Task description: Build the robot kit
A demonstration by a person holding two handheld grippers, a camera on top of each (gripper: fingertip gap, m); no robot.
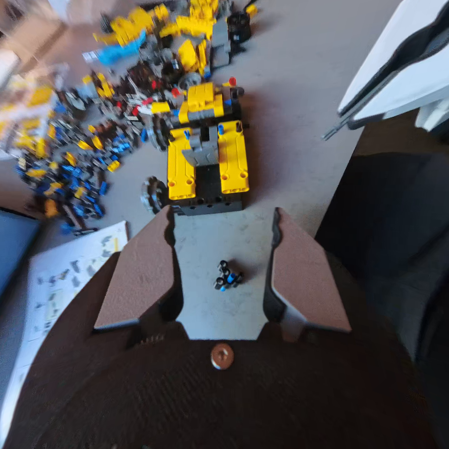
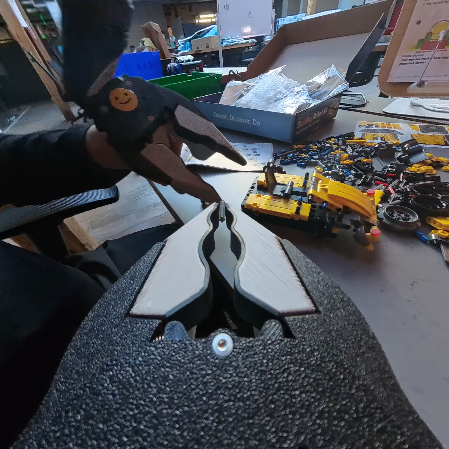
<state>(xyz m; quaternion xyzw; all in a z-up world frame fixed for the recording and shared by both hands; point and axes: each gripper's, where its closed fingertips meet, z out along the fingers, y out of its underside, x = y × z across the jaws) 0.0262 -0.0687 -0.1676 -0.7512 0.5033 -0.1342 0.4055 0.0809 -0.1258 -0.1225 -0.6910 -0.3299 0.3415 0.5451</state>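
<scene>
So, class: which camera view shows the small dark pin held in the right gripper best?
The right wrist view: the small dark pin sits sharp and close, pinched at the tips of the right gripper, whose jaws are nearly closed on it. The left wrist view shows that gripper only at the frame edge, blurred; the pin cannot be made out there.

1. Left gripper (image 1: 224,216): brown-faced fingers spread wide, nothing between them; hovering over the grey table (image 1: 279,158), above a small cluster of black and blue connector pins (image 1: 228,275) lying between the fingers; tips just short of the rear of the yellow and black brick vehicle (image 1: 207,155).
2. Right gripper (image 2: 222,210): pale-faced fingers closed on a small dark grey pin (image 2: 222,211), pinched upright at the very tips, above the table edge.
3. Yellow and black brick vehicle: partly built, resting flat on the table, 2 wheels on one side, loose brick pile (image 1: 80,145) just beside it.
</scene>
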